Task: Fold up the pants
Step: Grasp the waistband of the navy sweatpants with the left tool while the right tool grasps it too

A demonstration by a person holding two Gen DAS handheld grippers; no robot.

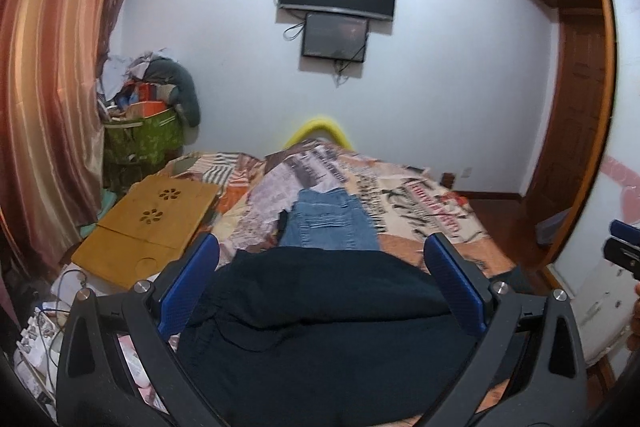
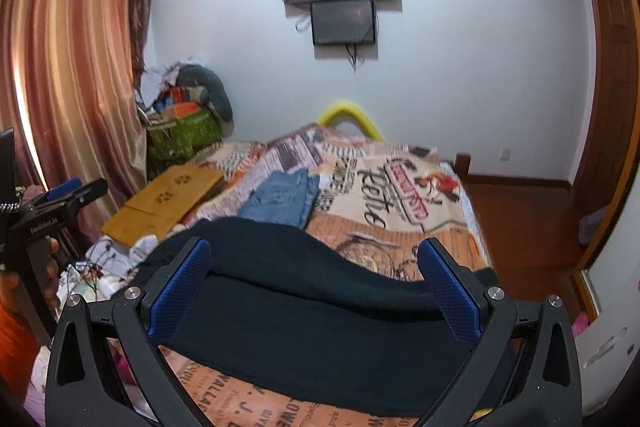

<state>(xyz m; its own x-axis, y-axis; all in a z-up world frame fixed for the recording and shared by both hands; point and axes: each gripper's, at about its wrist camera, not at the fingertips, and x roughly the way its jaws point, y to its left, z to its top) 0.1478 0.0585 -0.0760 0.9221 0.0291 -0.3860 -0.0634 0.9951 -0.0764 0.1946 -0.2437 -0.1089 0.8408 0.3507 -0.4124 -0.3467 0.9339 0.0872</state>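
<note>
Dark navy pants (image 1: pixel 320 307) lie on the print bedcover (image 1: pixel 420 203), filling the near part of both wrist views. In the right wrist view the pants (image 2: pixel 312 307) show a folded layer on top. My left gripper (image 1: pixel 323 247) hovers open over them, its blue pads wide apart with nothing between them. My right gripper (image 2: pixel 315 247) is also open above the pants, with the cloth lying below its spread fingers. Each gripper shows at the edge of the other's view: the right gripper (image 1: pixel 624 239) and the left gripper (image 2: pixel 72 191), held by a hand.
Folded blue jeans (image 1: pixel 332 223) (image 2: pixel 280 199) lie further along the bed. A wooden lap tray (image 1: pixel 148 227) rests at the bed's left side, with cables and papers (image 1: pixel 52 311) near it. Curtain (image 1: pixel 48 87) to the left, wooden door (image 1: pixel 580 107) to the right, yellow rail (image 2: pixel 352 115) at the far end.
</note>
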